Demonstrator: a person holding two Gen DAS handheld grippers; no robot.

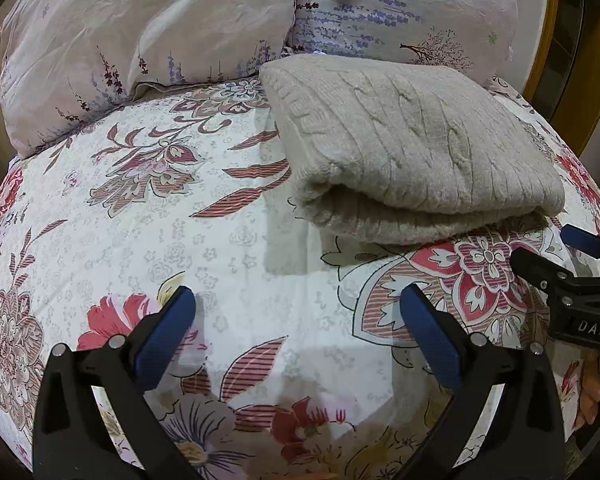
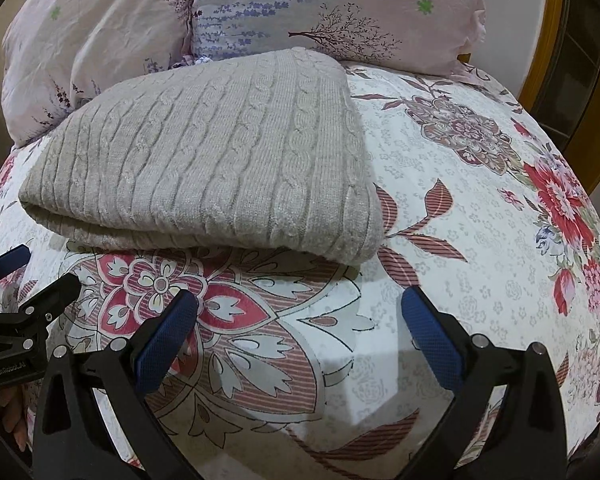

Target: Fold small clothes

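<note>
Item: grey cable-knit sweater (image 1: 416,140), folded into a thick rectangle, lying on the floral bedspread (image 1: 160,220) ahead of both claws, apart from them. Left claw (image 1: 298,320) spread, empty; right claw (image 2: 300,320) likewise. Pillows (image 2: 140,32) beyond. Fold appears complete; no other garment in view.

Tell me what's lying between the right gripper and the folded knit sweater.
Only bare floral bedsheet lies between the open right gripper and the folded grey cable-knit sweater, shown in the right wrist view.
</note>
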